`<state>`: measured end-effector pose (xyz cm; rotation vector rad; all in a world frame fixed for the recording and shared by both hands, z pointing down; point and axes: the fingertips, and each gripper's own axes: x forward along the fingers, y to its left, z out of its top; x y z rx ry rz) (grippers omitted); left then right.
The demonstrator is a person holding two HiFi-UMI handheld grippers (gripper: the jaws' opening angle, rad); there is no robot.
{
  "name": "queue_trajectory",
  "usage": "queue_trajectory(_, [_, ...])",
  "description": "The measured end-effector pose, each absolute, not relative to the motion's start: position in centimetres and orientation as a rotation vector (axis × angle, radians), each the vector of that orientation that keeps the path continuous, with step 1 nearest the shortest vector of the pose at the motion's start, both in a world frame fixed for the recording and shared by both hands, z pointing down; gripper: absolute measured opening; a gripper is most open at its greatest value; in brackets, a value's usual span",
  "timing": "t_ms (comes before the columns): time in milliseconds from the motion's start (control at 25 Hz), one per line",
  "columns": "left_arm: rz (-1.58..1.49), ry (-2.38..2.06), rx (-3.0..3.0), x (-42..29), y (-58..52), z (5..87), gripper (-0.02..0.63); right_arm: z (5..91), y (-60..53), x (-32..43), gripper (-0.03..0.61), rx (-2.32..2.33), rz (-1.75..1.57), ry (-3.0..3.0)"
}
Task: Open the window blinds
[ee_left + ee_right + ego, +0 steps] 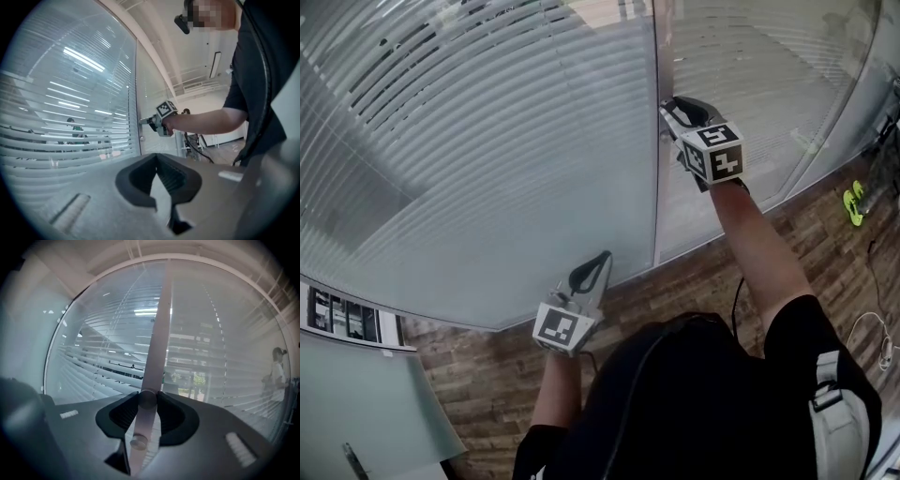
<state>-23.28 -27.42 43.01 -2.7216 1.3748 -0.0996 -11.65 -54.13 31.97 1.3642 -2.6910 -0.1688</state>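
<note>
Right tongs (148,393) tight on post's (159,324) knob (146,401); left tongs (156,157) shut, empty, near blinds (487,141).

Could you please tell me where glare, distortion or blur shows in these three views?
Head view: the blinds bow from wide-angle distortion. Left gripper view: bright streaks glare on the glass, and the corners go black. Right gripper view: strong fisheye curving, with the knob between the jaws soft-focused.
</note>
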Motion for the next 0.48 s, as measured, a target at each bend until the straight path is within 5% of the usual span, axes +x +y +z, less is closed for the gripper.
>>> queue_trajectory(480, [-0.111, 1.370, -2.732, -23.20, -27.41, 43.22, 0.005, 31.46, -54.08, -11.27, 0.127, 1.472, 0.319, -2.910])
